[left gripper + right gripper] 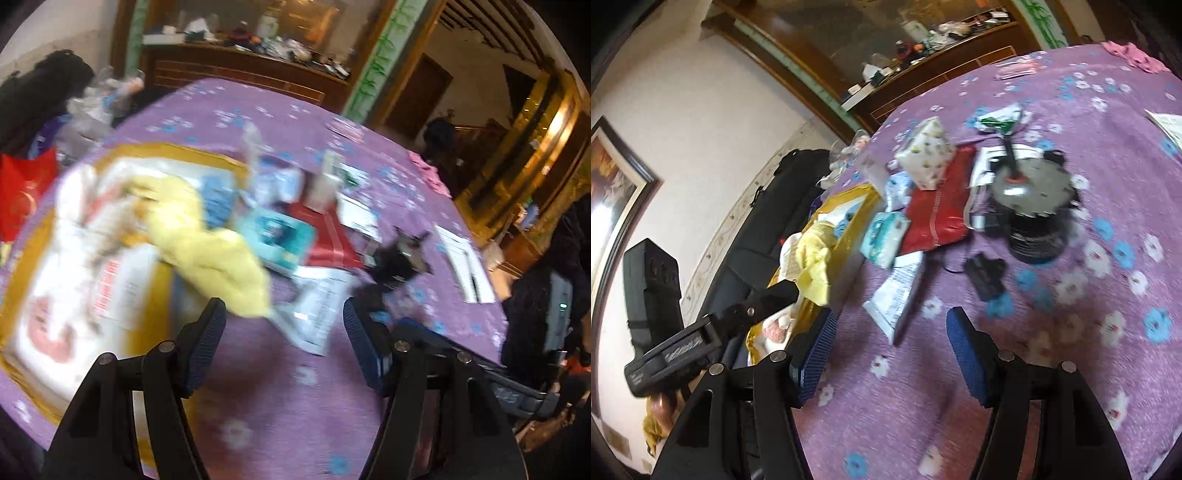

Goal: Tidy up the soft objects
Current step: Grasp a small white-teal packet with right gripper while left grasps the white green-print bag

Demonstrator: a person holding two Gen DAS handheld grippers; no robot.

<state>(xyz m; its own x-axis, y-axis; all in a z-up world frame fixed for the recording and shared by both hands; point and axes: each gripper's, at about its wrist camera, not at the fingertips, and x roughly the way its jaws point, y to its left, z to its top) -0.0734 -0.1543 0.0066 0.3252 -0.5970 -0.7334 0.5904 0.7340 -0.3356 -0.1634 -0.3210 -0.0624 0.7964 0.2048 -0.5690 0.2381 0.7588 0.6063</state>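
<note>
A purple tablecloth with blue and white flowers (1052,332) covers the table before a dark wooden sideboard (236,70). The soft yellow cloth (199,243) drapes over the rim of a gold-edged box (849,201), motion-blurred. The left gripper (284,321) and right gripper (890,332) both gape, grasping nothing.

a cloth (812,258) lies draped over the edge of a box (849,206) at the table's (1071,332) left side; right of the box lie tissue packs (884,240), then a spindle of discs (1034,206).
</note>
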